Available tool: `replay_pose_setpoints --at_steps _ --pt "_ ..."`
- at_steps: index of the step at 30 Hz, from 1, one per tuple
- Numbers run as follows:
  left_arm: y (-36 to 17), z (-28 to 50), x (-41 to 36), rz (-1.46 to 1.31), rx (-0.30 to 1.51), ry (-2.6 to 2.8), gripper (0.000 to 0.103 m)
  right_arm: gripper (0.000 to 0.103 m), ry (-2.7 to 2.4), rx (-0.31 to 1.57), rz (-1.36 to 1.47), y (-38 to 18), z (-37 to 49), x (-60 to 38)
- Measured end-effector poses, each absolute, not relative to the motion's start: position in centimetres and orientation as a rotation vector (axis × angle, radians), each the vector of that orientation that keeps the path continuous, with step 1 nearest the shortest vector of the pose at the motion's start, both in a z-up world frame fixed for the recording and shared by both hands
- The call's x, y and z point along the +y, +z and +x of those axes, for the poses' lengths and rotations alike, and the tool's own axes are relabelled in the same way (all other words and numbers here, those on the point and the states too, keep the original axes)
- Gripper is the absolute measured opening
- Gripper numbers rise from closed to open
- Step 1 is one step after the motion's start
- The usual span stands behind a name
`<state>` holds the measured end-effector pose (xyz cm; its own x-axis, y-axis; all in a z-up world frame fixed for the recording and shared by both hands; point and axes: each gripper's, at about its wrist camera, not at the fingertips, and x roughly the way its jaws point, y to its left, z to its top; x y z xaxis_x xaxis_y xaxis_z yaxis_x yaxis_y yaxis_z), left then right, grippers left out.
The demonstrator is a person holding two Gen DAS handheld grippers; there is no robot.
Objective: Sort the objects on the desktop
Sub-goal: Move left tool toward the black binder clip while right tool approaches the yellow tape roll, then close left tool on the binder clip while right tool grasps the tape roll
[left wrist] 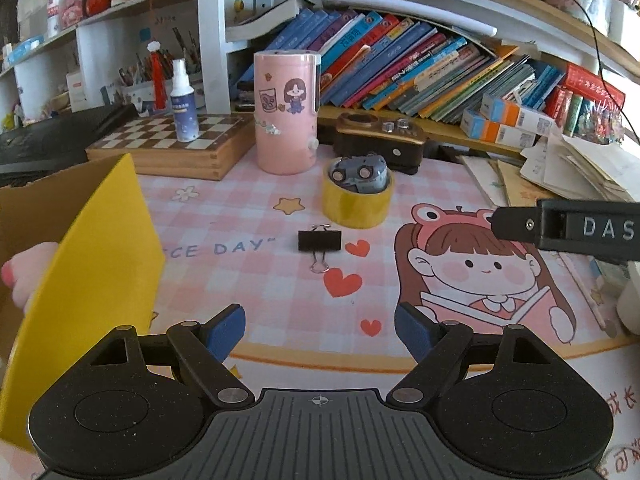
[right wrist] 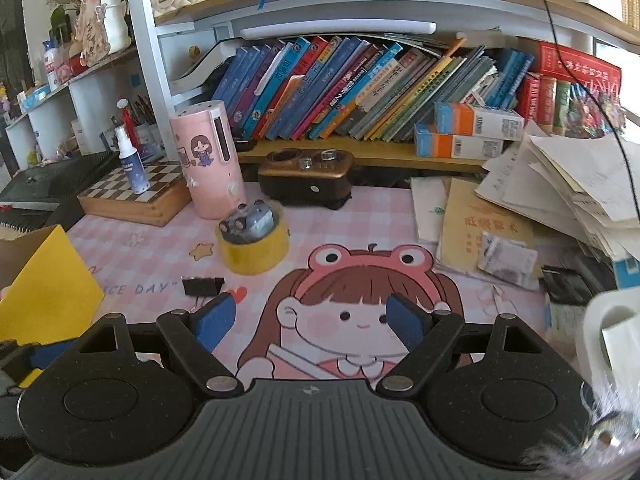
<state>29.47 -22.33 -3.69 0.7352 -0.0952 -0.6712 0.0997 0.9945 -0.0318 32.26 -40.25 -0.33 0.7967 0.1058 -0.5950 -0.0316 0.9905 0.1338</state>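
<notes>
Both the left gripper (left wrist: 320, 326) and right gripper (right wrist: 306, 322) hung wide and empty, probably readying a pick, over the clip (left wrist: 319, 240) lying mid-desk before the tape roll (left wrist: 357, 204) cradling a toy car (left wrist: 360, 176).

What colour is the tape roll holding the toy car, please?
Yellow tape roll; clearest in the left wrist view.

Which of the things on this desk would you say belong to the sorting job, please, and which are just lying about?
For the job:
- black binder clip
- yellow tape roll
- toy car sitting in the roll
- cardboard box with yellow flap

Lying about:
- pink cylinder
- chessboard box
- spray bottle
- books
- loose papers
</notes>
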Motion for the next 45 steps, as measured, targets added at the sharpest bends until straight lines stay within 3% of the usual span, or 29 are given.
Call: replay_pose_setpoints --at_steps 6,17,26,28,29,40,45 --pt "-4.8 31.5 -23.0 0.000 0.753 -0.115 0.076 0.082 0.092 0.643 0.116 -0.5 33.8 -40.2" --pt "-7.1 36.4 -24.3 0.011 0.746 -0.077 0.074 0.082 0.103 0.661 0.099 -1.2 36.3 -40.4" --pt "-8.7 40.5 -25.2 0.031 0.731 -0.032 0.054 0.082 0.086 0.677 0.107 -1.5 36.6 -40.9" --pt "-9.1 41.0 -25.2 0.032 0.746 -0.025 0.040 0.082 0.080 0.678 0.105 -1.5 36.5 -41.1" --pt "-9.2 41.1 -25.1 0.026 0.752 -0.020 0.038 0.082 0.078 0.678 0.103 -1.5 36.5 -41.1" --pt "-5.6 36.0 -22.1 -0.061 0.707 -0.028 0.038 0.082 0.149 0.663 0.088 -2.0 38.7 -39.9" --pt "-4.2 32.2 -20.0 -0.071 0.704 0.001 0.038 0.088 0.229 0.662 0.030 -3.2 41.5 -37.7"
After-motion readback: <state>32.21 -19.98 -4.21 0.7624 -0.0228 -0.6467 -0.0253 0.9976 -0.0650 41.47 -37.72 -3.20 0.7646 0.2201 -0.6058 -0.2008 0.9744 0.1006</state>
